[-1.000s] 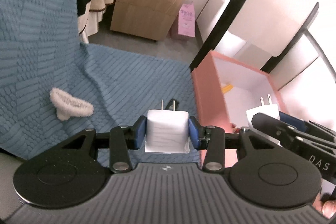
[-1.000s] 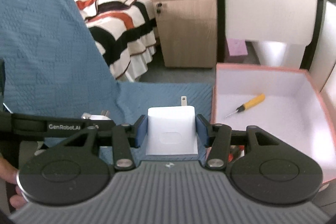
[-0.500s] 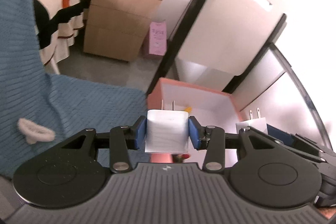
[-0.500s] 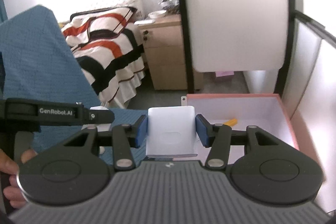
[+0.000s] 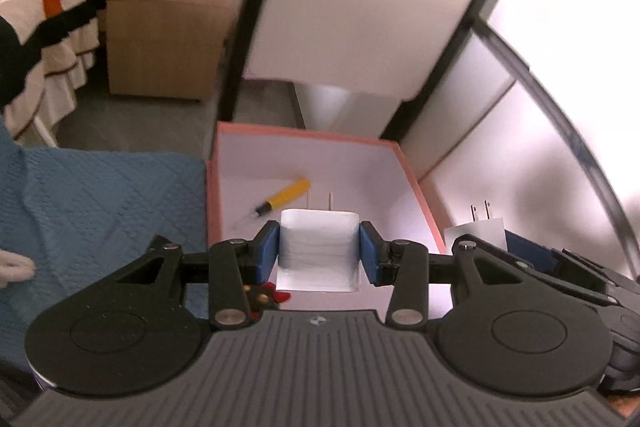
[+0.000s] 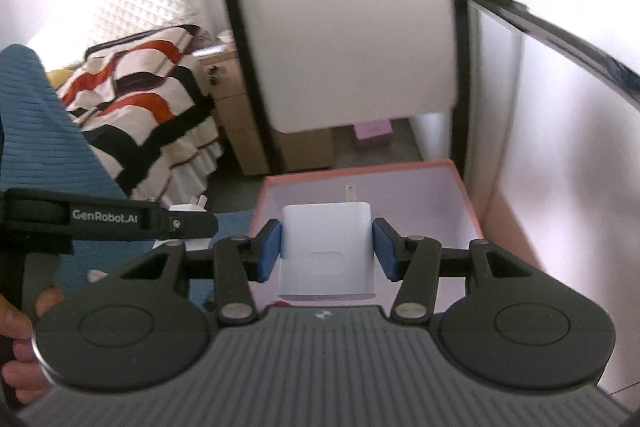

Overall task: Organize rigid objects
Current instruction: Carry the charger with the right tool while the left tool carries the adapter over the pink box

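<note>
My left gripper (image 5: 319,251) is shut on a white plug adapter (image 5: 318,247), prongs forward, held above the near part of a pink box (image 5: 308,139) with a white inside. A yellow-handled screwdriver (image 5: 280,199) lies in the box. My right gripper (image 6: 327,251) is shut on a second white adapter (image 6: 327,251), held over the same pink box (image 6: 360,169). The right gripper and its adapter (image 5: 476,231) show at the right in the left wrist view. The left gripper (image 6: 120,223) shows at the left in the right wrist view.
The box sits on a blue quilted cover (image 5: 100,195). A white fluffy item (image 5: 12,265) lies on the cover at far left. Something small and red (image 5: 276,297) lies in the box's near corner. Behind stand a white and black chair (image 6: 344,27), a wooden cabinet (image 5: 164,27) and a striped bed (image 6: 136,87).
Both grippers have swung right and forward with their adapters. They now hang over the pink box instead of over the blue cover beside it.
</note>
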The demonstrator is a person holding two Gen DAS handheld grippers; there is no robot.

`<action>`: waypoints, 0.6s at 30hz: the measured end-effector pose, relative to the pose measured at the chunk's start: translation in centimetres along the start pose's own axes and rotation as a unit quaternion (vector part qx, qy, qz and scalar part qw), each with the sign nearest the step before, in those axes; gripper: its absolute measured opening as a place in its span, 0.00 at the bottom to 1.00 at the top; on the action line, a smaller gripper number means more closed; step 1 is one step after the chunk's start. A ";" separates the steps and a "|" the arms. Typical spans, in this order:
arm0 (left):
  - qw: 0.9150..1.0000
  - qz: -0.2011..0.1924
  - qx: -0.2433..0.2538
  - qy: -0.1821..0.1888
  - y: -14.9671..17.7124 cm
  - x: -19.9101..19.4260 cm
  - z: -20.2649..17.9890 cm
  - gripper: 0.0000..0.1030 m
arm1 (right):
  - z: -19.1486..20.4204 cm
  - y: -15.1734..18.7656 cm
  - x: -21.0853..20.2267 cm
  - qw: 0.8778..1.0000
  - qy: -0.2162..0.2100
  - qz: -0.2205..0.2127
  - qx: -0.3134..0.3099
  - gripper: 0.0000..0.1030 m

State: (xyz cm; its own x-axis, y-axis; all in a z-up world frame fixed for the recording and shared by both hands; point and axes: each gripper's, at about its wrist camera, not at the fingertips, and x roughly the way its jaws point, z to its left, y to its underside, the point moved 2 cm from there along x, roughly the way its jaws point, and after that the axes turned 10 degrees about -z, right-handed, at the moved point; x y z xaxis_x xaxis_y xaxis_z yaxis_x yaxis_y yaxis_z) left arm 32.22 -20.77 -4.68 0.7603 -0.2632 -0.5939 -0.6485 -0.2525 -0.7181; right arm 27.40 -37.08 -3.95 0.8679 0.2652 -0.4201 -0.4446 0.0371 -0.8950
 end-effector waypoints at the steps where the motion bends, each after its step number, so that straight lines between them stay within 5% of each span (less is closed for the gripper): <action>1: 1.000 0.007 0.000 0.000 0.4 0.8 -0.2 0.47 | -0.8 0.3 0.2 1.000 0.004 0.004 0.004 0.51; 18: 0.991 0.130 0.018 -0.014 7.4 12.9 -2.1 0.47 | -8.7 8.3 6.7 0.991 0.048 0.117 0.047 0.51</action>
State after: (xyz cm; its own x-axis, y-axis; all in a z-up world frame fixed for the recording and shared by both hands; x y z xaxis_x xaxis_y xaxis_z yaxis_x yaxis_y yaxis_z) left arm 37.15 -28.04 -16.89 0.5691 -0.2883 -0.7701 -0.8210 -0.1470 -0.5517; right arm 31.50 -43.36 -15.48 0.7536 0.1851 -0.6307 -0.6508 0.0751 -0.7555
